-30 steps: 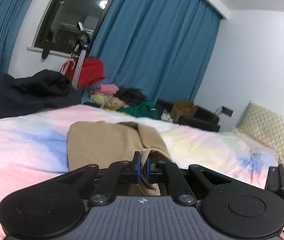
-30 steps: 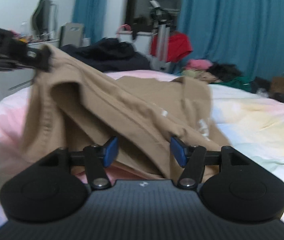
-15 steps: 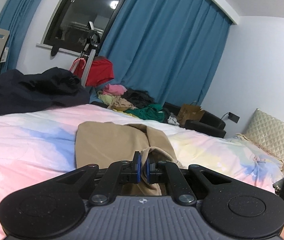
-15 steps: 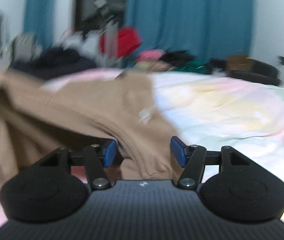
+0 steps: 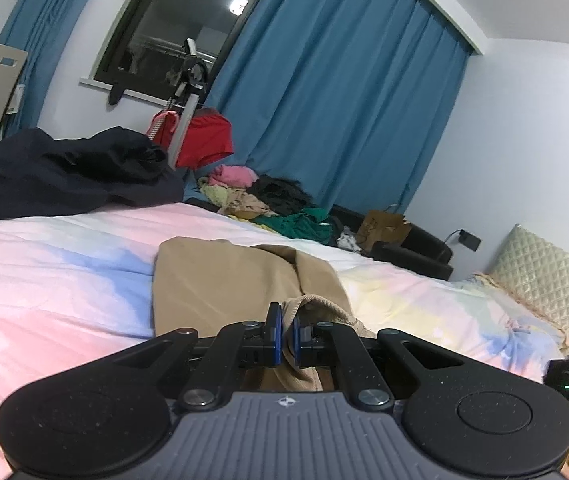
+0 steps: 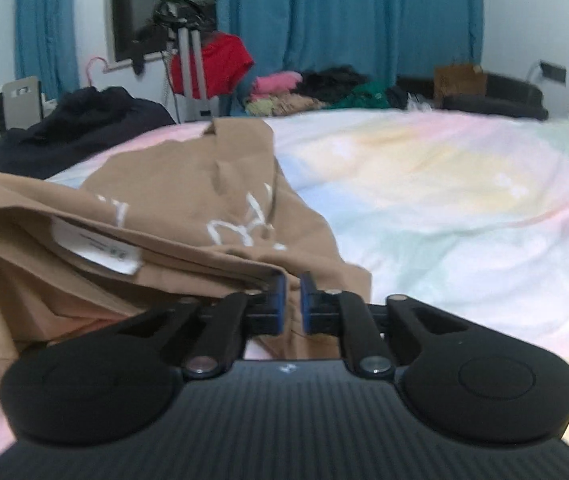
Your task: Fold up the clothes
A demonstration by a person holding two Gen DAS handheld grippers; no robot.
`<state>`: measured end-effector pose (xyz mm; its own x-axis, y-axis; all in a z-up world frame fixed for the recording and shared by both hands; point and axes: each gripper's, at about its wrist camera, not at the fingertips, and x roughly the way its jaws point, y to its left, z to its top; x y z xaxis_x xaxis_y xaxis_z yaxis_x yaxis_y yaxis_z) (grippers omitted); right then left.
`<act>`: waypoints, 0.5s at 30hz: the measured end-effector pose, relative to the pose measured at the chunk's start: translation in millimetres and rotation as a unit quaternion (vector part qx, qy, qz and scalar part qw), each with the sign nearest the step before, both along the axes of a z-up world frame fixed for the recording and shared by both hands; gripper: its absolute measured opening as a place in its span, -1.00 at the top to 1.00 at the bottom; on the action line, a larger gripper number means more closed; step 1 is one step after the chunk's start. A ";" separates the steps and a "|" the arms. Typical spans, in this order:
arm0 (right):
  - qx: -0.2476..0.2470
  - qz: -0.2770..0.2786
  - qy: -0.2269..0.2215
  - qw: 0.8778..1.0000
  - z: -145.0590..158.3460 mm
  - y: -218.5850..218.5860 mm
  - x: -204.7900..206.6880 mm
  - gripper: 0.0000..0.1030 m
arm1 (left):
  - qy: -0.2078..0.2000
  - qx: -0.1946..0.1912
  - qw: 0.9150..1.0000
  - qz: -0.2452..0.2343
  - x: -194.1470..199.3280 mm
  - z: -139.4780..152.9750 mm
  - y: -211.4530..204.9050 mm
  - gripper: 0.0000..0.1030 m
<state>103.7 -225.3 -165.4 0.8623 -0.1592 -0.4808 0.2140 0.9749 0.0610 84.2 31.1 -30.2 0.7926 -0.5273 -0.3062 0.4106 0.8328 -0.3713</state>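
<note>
A tan garment (image 5: 220, 280) lies on the pastel bedspread (image 5: 52, 280) and stretches away from me. My left gripper (image 5: 284, 334) is shut on a ribbed edge of the tan garment near the camera. In the right wrist view the tan garment (image 6: 188, 200) shows white print and a white label. My right gripper (image 6: 292, 300) is shut on a folded edge of it, just above the bedspread (image 6: 444, 200).
A dark heap of clothes (image 5: 56, 168) lies at the bed's far left. Beyond the bed stand a rack with a red garment (image 5: 204, 136), a pile of mixed clothes (image 5: 264, 200), blue curtains and a black sofa (image 5: 412, 252). A quilted pillow (image 5: 548, 272) lies at right.
My right gripper was open and has shut on the garment's edge. Its view swung right across the bed. My left gripper stays shut on the garment and has shifted slightly.
</note>
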 end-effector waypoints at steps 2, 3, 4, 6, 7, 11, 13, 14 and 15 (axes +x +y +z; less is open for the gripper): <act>0.007 0.006 -0.013 1.000 2.8 1.9 -5.0 0.84 | 0.003 -0.006 1.000 0.003 0.6 0.4 1.8 0.89; 0.009 0.009 -0.020 1.000 4.8 2.8 -8.5 0.84 | 0.004 -0.008 1.000 0.003 0.4 1.0 2.2 0.89; 0.011 0.012 -0.027 0.999 6.7 3.7 -12.1 0.83 | 0.002 -0.007 1.000 0.003 0.2 2.0 1.9 0.89; 0.010 0.022 -0.034 0.999 9.2 6.0 -15.4 0.79 | 0.000 -0.006 1.000 0.001 -1.0 3.4 0.7 0.89; 0.010 0.029 -0.031 0.999 9.0 7.6 -14.9 0.79 | -0.002 -0.004 1.000 0.001 -1.4 3.8 0.3 0.89; -0.014 0.055 0.009 0.998 -0.8 20.1 -16.9 0.77 | -0.003 0.000 1.000 0.001 -2.8 4.3 -1.7 0.89; -0.030 0.061 0.012 0.998 -0.6 26.5 -19.7 0.45 | -0.003 0.002 1.000 0.002 -2.4 4.1 -2.4 0.89; -0.031 0.066 0.004 0.997 1.4 29.0 -22.1 0.25 | -0.004 0.003 1.000 0.002 -2.1 4.1 -2.5 0.89; -0.029 0.072 -0.005 0.997 3.6 31.0 -24.7 -0.22 | -0.004 0.004 1.000 0.002 -1.8 4.1 -2.3 0.89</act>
<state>78.9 -194.3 -161.7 0.8830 -0.0604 -0.4654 0.0707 0.9975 0.0046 82.4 28.8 -26.2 0.7975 -0.5211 -0.3040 0.4096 0.8376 -0.3614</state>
